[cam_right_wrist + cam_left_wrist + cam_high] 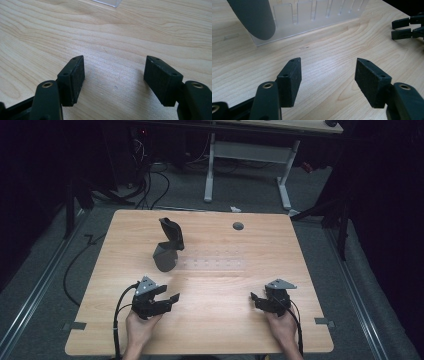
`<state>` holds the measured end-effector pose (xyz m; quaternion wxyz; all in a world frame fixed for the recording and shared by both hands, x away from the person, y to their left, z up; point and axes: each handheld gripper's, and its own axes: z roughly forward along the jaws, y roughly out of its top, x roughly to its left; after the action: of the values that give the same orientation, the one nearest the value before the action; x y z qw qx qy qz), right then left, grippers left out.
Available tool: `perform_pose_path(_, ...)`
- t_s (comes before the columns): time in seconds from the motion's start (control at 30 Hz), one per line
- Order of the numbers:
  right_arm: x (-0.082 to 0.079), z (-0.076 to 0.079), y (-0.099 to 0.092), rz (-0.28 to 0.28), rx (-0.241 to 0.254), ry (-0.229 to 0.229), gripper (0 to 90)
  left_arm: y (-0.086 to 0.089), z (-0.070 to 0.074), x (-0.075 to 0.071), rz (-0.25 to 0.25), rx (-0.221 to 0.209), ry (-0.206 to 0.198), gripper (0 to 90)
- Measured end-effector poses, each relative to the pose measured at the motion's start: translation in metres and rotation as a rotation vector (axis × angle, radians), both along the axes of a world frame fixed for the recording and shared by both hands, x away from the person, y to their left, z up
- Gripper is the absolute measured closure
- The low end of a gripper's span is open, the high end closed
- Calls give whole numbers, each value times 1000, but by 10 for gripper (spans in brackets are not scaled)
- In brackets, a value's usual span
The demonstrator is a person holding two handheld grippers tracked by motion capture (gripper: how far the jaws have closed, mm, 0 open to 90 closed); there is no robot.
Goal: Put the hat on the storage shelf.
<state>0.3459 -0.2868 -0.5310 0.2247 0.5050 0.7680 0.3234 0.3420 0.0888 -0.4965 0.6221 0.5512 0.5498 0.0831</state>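
Wood table (210, 320): lying bare across lower frame
Writing: none readable
Left gripper (170, 299): jaws standing apart
Right gripper (253, 297): jaws standing apart
Grey object (167, 251): resting upper left, beside clear rack (215, 264)

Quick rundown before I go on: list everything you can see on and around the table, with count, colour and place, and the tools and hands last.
Table: one, light wood, centre of the high view.
Clear slotted rack: one, transparent, lying mid-table; in the left gripper view it sits just ahead of the left tool.
Dark grey object: one, dark grey, at the rack's left end, shape hard to name.
Grommet hole: one, grey, far side of the tabletop.
White-legged desk: one, beyond the table on the floor.
Floor cables: several, black, far left floor.
Left tool: one, black, near left, jaws apart, holding nothing.
Right tool: one, black, near right, jaws apart, holding nothing.
Hands: two, at the near edge.
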Motion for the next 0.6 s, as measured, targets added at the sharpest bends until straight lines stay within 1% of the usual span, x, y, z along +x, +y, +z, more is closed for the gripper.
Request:
perform_pose_path(0.03,0,0,0,0,0,0,334,-1,-1,0,2,-4,4,385)
perform_pose_path(0.27,0,0,0,0,0,0,334,-3,-7,2,1,6,14,380)
perform_pose_path(0.37,0,0,0,0,0,0,334,-5,-10,2,9,8,1,383)
perform_pose_path(0.47,0,0,0,0,0,0,334,-7,-14,3,18,9,3,386)
perform_pose_path(0.6,0,0,0,0,0,0,334,-11,-20,5,20,37,2,390)
